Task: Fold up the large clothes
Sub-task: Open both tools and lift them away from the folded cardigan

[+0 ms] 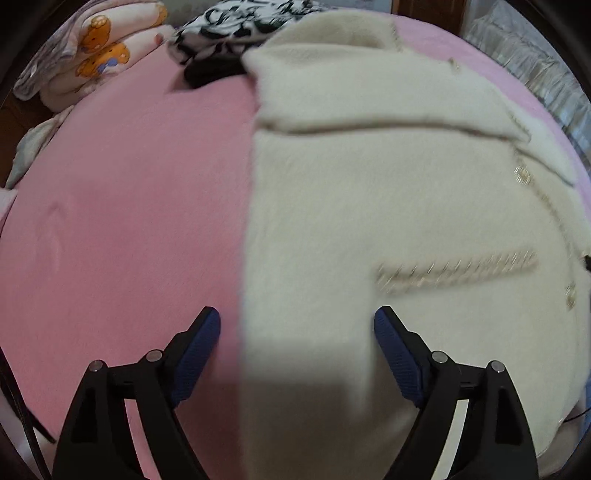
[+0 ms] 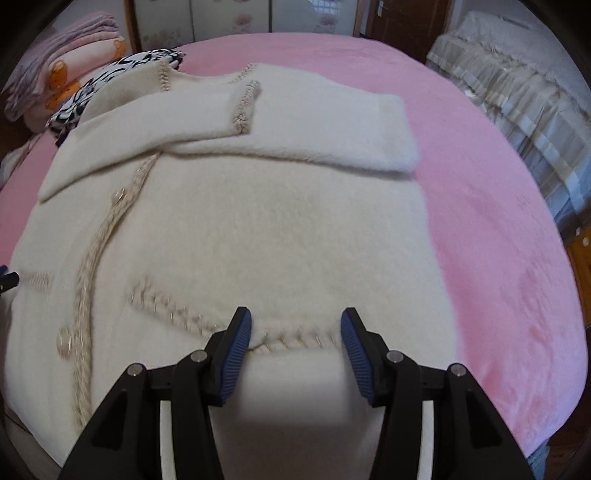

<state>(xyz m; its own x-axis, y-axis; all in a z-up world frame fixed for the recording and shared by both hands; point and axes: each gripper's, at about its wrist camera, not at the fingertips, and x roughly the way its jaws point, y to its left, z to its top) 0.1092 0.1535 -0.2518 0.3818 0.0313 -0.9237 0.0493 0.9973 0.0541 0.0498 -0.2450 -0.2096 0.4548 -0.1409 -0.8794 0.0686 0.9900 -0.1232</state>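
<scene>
A cream fuzzy coat (image 1: 369, 206) with braided trim and gold buttons lies flat on the pink bed sheet (image 1: 122, 221), its sleeves folded across the chest (image 2: 280, 129). My left gripper (image 1: 297, 318) is open just above the coat's left side edge, one finger over the sheet and the other over the cloth. My right gripper (image 2: 296, 320) is open over the lower right part of the coat (image 2: 258, 229). A stretch of braided pocket trim (image 2: 291, 341) lies between its fingers. Neither gripper holds any cloth.
Folded bear-print blankets (image 1: 99, 55) and a black-and-white patterned garment (image 1: 225, 26) sit at the far left of the bed. A second bed with a grey frilled cover (image 2: 517, 74) stands to the right. A wardrobe and a wooden door (image 2: 402, 18) are behind.
</scene>
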